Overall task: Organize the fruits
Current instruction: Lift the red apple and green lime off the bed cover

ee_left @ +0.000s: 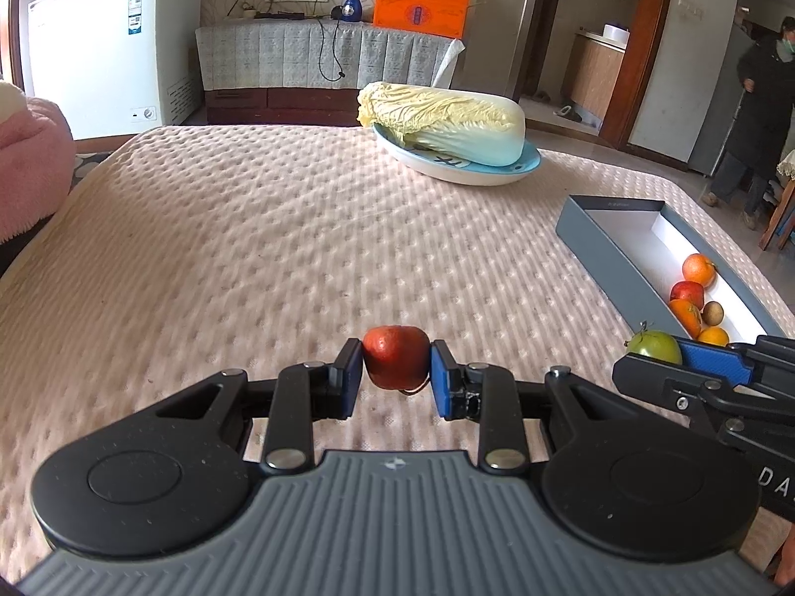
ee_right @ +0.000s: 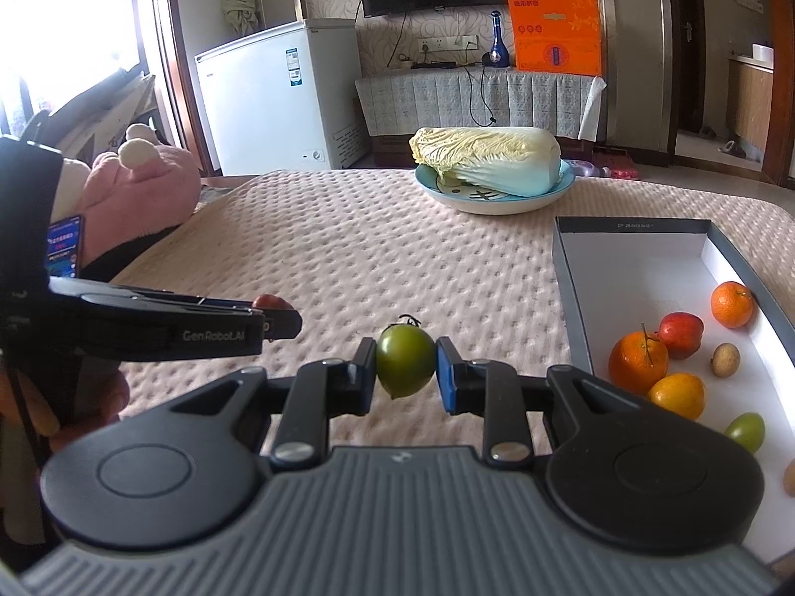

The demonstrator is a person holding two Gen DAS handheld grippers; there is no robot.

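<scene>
Tabletop (ee_left: pixel 248 228) under a pale pink quilted cover, filling most of both wrist views. At the far side, a napa cabbage (ee_right: pixel 489 161) lying across a light blue plate (ee_right: pixel 497 201), right of centre. To the right, a grey open box (ee_right: pixel 566 293) with a white inside, holding loose fruit toward its near end: a stemmed orange (ee_right: pixel 638 362), a second orange (ee_right: pixel 731 304) against the right wall, a red apple (ee_right: pixel 681 334) between those two, a yellow-orange citrus (ee_right: pixel 676 396) nearer, a green fruit (ee_right: pixel 745 431) nearest, and a little brown fruit (ee_right: pixel 725 360) (kind not clear). Off the far left edge, a pink plush toy (ee_right: pixel 144 184).

Left hand-held gripper (ee_left: pixel 396 372) low over the near middle of the tabletop, blue pads clamped on a red fruit (ee_left: pixel 395 356), one pad on each side. In the left wrist view, fruit seen above the cover, contact with it not certain.

Right hand-held gripper (ee_right: pixel 406 367) just left of the box, likewise closed on a green tomato (ee_right: pixel 405 365) with a dark stalk at its top, gripped at its sides. Both held fruits outside the box, the tomato nearer to its left wall, the red one well to the left.
</scene>
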